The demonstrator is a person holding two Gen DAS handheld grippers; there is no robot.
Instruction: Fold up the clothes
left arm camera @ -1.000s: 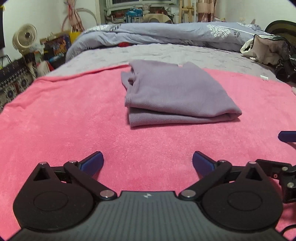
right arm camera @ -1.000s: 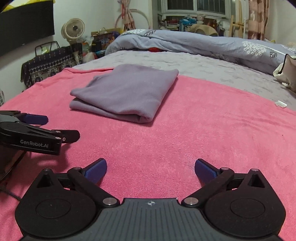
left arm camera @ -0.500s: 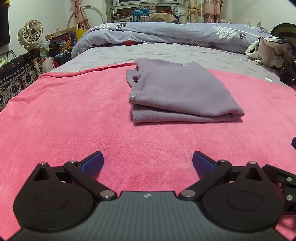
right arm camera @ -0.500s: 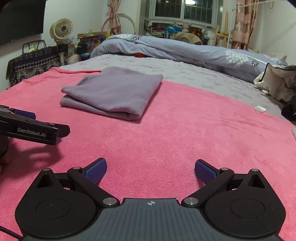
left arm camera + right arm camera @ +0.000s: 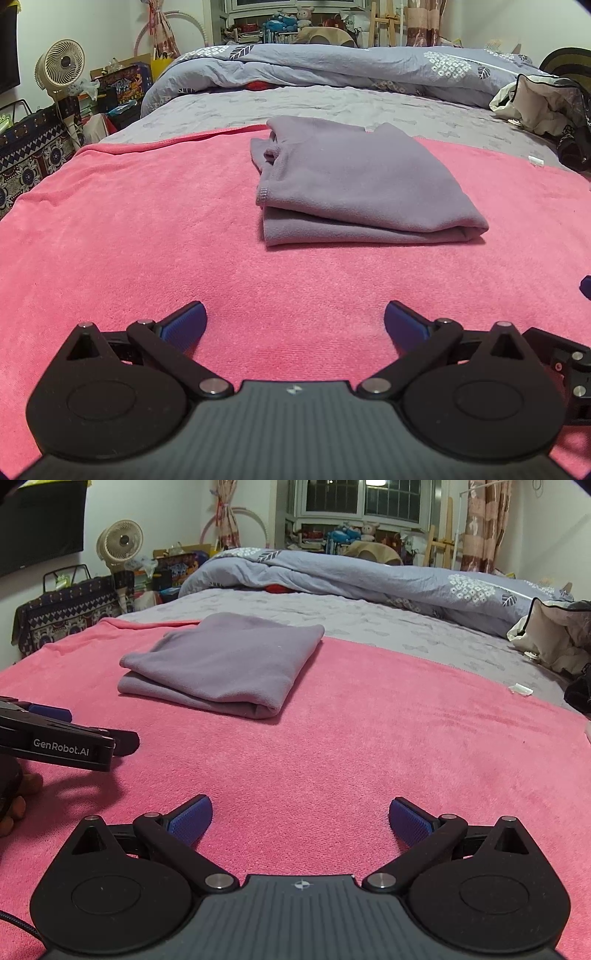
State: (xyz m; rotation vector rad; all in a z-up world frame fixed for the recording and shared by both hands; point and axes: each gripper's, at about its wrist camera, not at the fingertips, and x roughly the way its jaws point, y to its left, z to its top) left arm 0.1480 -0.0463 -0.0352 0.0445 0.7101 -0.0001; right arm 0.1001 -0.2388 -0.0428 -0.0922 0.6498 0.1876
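Nearest the lens, the left tool [image 5: 293, 325] hung low over the pink blanket [image 5: 129, 229], its blue pads [image 5: 184, 325] spread wide and nothing between them. The right tool [image 5: 300, 818] sat the same way: released, empty, level with the bed. In the right wrist view the left tool showed from the side at the left edge, with fingers of the person's hand [image 5: 14, 805] curled under its body, resting near the blanket surface.

Both tools stood well apart from the garment, which suggests a pause after a finished fold, not a reach in progress (neither pointed down at an edge).

Mid-field, the purple garment [image 5: 354, 184] lay on the blanket as a compact rectangle, several layers stacked, the closed fold facing the right tool's side and the loose hems toward the left. Its top layer looked smooth; a neckband or cuff showed tucked at the far left corner. By my reading the fold was complete or nearly so, and placed mid-blanket probably to keep it on the flat working area.

Beyond the blanket's far edge came the grey bedsheet [image 5: 332, 103], then a bunched blue-grey duvet [image 5: 351, 66] pushed back, likely to clear room. A crumpled bag or garment [image 5: 535, 103] sat at far right. A fan [image 5: 59, 66] stood by the wall at left.
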